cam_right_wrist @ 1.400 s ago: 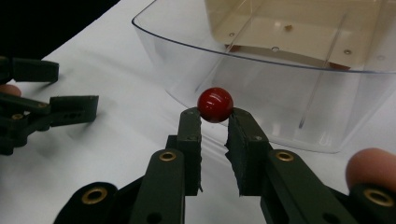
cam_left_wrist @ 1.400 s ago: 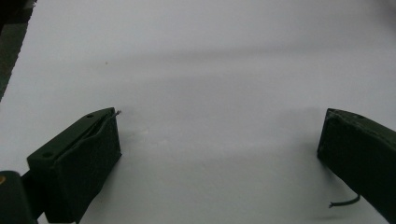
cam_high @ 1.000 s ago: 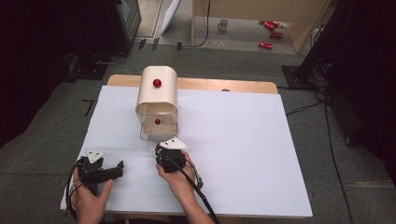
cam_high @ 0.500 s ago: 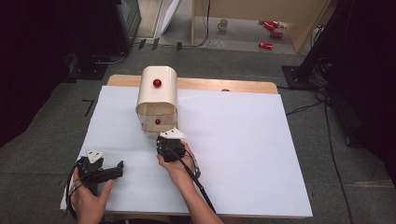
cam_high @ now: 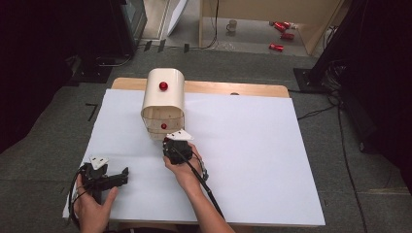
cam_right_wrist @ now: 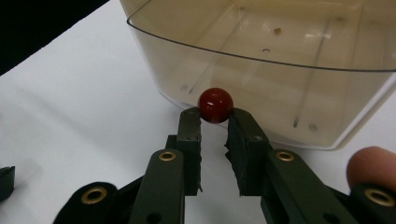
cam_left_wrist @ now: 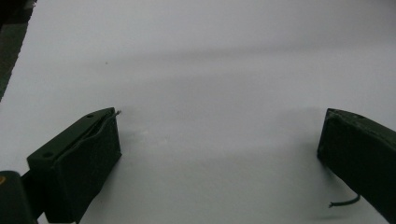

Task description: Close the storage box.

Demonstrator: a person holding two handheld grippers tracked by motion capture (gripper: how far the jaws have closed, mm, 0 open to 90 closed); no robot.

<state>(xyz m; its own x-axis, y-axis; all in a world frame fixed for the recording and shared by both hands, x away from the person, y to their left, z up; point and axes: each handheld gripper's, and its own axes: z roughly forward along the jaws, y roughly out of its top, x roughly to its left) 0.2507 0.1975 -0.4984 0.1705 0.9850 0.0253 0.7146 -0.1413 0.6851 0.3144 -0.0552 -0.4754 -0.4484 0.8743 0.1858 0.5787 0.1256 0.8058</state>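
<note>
One step nearly done: we have the right claw (cam_right_wrist: 214, 122) clenched on the red knob (cam_right_wrist: 215, 105) of the bread box's clear lid (cam_right_wrist: 280, 70), lid not yet moved; left claw (cam_left_wrist: 219, 154) released on the bench (cam_high: 252, 160).

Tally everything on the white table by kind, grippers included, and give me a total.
Cream bread bin: 1
Red knobs, upper knob on the lid and lower knob on the clear drawer: 2
Handheld grippers, left gripper and right gripper: 2
Total: 5
</note>
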